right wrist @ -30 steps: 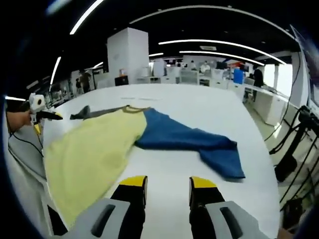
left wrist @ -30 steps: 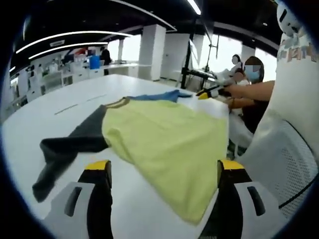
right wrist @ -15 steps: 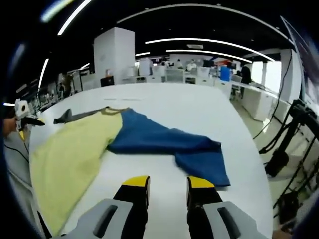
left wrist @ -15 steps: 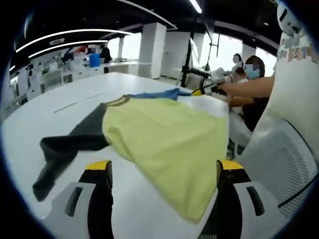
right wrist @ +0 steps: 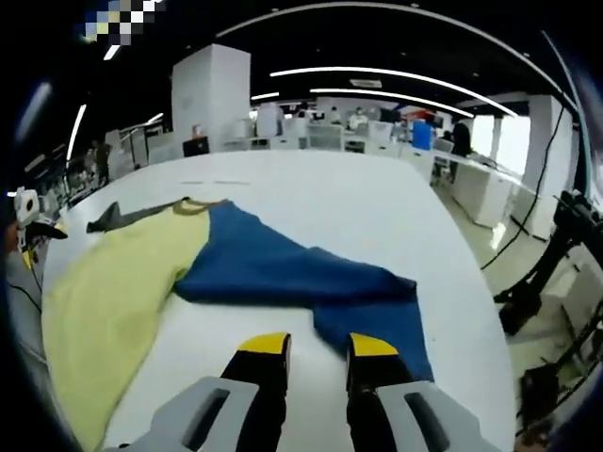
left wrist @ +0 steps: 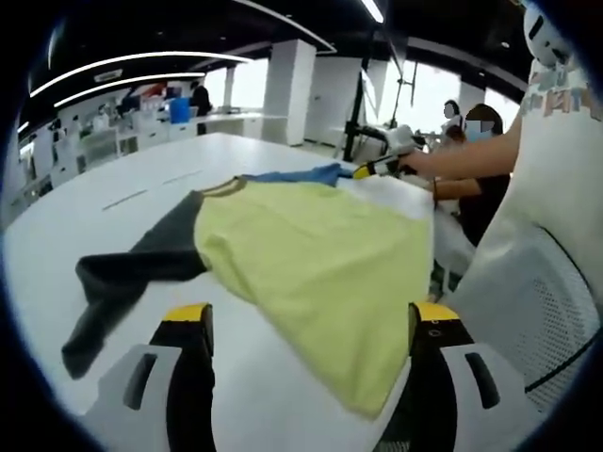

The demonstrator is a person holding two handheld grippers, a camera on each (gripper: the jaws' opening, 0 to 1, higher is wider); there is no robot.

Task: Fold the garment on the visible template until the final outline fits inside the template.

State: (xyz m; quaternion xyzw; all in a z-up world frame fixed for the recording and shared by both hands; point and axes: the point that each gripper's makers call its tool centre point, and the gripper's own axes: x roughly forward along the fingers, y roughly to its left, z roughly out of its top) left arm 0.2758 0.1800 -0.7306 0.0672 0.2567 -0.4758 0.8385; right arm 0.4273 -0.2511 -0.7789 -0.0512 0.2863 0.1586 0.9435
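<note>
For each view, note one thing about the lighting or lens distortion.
Left gripper view: bright windows behind wash out the background, and the white table edge bows from the fisheye. Right gripper view: ceiling light strips bend into arcs, while the blue sleeve stays evenly lit.

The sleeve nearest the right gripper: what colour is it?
Blue; the sleeve shows best in the right gripper view.

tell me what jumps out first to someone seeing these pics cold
A three-colour shirt lies spread flat on the white table, its yellow-green body in the middle. Its dark grey sleeve trails toward the left gripper, and its blue sleeve reaches the right gripper.
</note>
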